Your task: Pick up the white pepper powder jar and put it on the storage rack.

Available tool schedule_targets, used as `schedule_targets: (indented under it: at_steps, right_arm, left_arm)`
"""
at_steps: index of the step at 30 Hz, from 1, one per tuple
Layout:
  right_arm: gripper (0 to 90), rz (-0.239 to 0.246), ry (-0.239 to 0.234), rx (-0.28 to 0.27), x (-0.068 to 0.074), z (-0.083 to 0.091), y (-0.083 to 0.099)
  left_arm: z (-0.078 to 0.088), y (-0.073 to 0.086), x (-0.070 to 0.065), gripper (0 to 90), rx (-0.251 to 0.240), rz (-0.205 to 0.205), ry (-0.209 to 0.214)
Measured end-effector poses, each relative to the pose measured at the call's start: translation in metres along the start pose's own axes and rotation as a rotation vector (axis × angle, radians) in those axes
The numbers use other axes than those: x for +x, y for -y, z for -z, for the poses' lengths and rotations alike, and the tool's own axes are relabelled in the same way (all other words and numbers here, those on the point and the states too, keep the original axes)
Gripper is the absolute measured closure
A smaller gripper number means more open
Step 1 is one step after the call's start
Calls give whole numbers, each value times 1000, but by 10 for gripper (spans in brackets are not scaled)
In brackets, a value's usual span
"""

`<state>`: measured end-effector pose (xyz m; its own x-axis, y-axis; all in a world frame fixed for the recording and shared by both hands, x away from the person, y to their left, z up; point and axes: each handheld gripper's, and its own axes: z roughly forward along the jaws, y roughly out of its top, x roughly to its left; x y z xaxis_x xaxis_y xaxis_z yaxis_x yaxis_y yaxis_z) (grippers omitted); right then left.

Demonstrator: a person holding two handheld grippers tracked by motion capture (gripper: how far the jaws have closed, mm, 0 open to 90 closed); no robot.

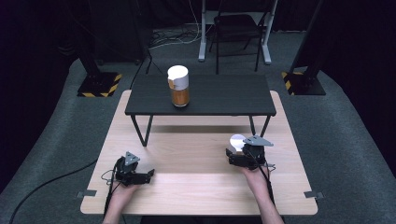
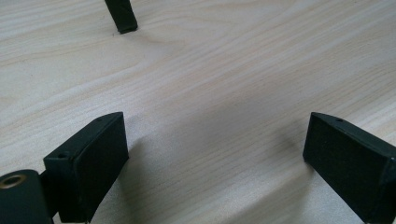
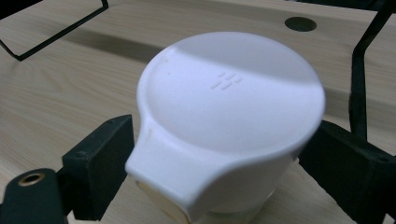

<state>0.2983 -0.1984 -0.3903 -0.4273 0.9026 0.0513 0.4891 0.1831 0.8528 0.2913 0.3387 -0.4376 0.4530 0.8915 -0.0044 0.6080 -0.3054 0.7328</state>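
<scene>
At the lower right of the high view, the right gripper (image 1: 241,154) is straddling the white-lidded jar (image 3: 224,126) on the worktop (image 1: 196,182), jaws spread beside its walls, not visibly pinching; probably rigid and slippery, it is best gripped below the lid.

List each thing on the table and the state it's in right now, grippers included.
White lid: between right gripper's jaws, above the wooden table.
Jar: upright on black shelf, white cap on.
Left gripper: open, empty.
Right gripper: around lid; contact unclear.
</scene>
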Motion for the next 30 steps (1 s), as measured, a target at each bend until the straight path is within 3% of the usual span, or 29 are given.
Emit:
schedule_targets:
  at_steps: [14,19,30]
  right_arm:
    - [205,-8,34,19,11,-19,-3]
    - [277,15,65,9,15,-19,-2]
    - [295,10,49,11,10,-13,-2]
  left_arm:
    - [0,0,0,60,0,0,1]
    - [0,0,0,60,-1,1,2]
    - [-1,0,1,60,-3,2,4]
